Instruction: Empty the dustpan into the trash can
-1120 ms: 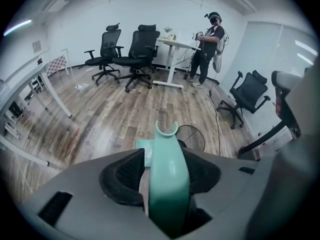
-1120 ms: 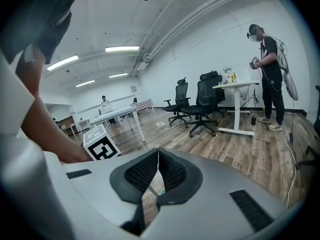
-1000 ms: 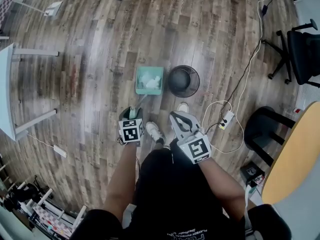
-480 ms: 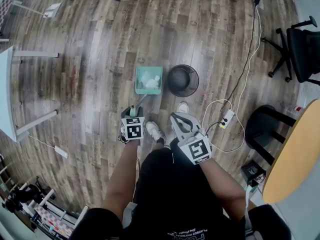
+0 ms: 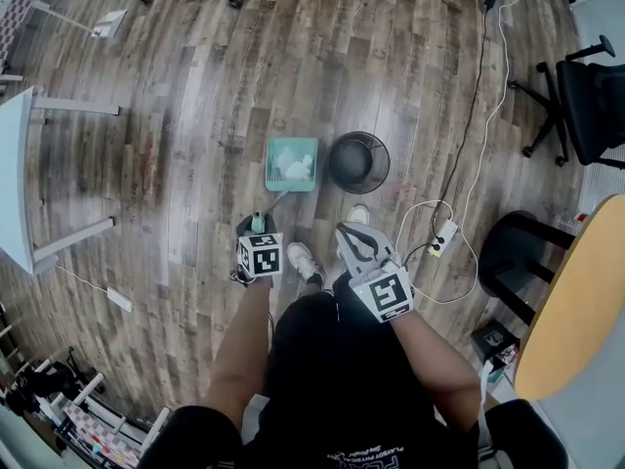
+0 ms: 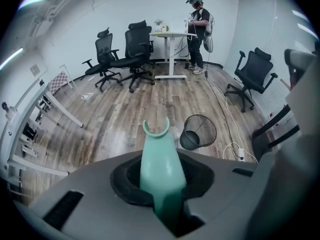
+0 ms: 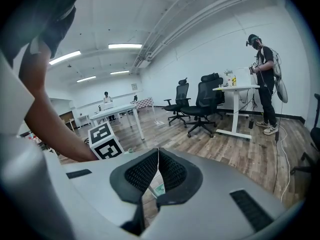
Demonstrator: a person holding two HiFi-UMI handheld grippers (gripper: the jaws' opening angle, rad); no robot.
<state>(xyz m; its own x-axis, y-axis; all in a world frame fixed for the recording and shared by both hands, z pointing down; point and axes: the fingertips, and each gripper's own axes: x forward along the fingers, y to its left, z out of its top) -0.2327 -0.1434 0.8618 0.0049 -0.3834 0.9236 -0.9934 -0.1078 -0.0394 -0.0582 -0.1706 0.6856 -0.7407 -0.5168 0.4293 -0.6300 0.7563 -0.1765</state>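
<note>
A teal dustpan (image 5: 292, 163) with white scraps in it lies on the wood floor, and a black mesh trash can (image 5: 358, 161) stands just to its right. The pan's long teal handle (image 6: 159, 154) runs up toward me. My left gripper (image 5: 258, 227) points steeply down over the handle's top; its jaws have just been closing and now press on the handle from both sides. The trash can (image 6: 198, 132) shows past the handle's tip. My right gripper (image 5: 354, 234) hangs beside it, shut, its pads (image 7: 171, 171) meeting at the tips with nothing between them.
A white cable and power strip (image 5: 442, 233) lie on the floor right of the can. A black stool (image 5: 518, 247), an office chair (image 5: 586, 96) and a round wooden table (image 5: 576, 301) stand at the right. A white desk (image 5: 15, 179) is at the left. Another person (image 6: 200, 29) stands across the room.
The left gripper's jaws have narrowed around the dustpan handle. Dustpan, trash can and right gripper have stayed in place.
</note>
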